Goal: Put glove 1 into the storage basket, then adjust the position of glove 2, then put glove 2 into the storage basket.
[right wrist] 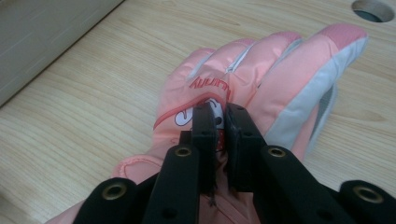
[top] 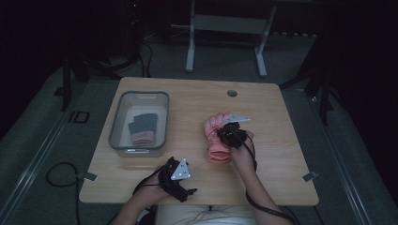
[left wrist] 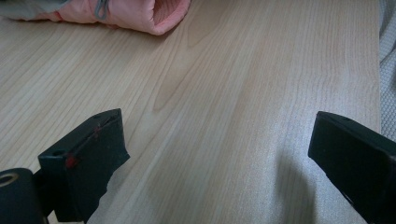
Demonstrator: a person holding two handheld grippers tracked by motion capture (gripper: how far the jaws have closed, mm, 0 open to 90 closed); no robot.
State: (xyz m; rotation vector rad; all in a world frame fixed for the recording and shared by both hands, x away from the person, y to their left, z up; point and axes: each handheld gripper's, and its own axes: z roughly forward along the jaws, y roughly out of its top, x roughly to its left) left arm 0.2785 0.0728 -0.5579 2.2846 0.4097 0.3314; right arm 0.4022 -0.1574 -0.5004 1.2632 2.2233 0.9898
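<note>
1. Wooden table (top: 197, 101) stands in a dark room.
2. Pink ski glove (top: 217, 140) lies right of centre in the high view.
3. Right gripper (right wrist: 220, 122) has its fingers almost closed, pinching the glove's back fabric.
4. Left gripper (left wrist: 219, 140), at bottom centre of the high view, has wide open, empty fingers.
5. Grey bin (top: 117, 123) at left holds a dark glove (top: 142, 126).

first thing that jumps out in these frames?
The pink ski glove lying right of centre on the wooden table, with the right gripper over its back, fingers nearly together; whether they pinch fabric is unclear. Next, the clear plastic bin at the left with another pink-cuffed dark glove inside. The left gripper rests open near the front edge.
</note>
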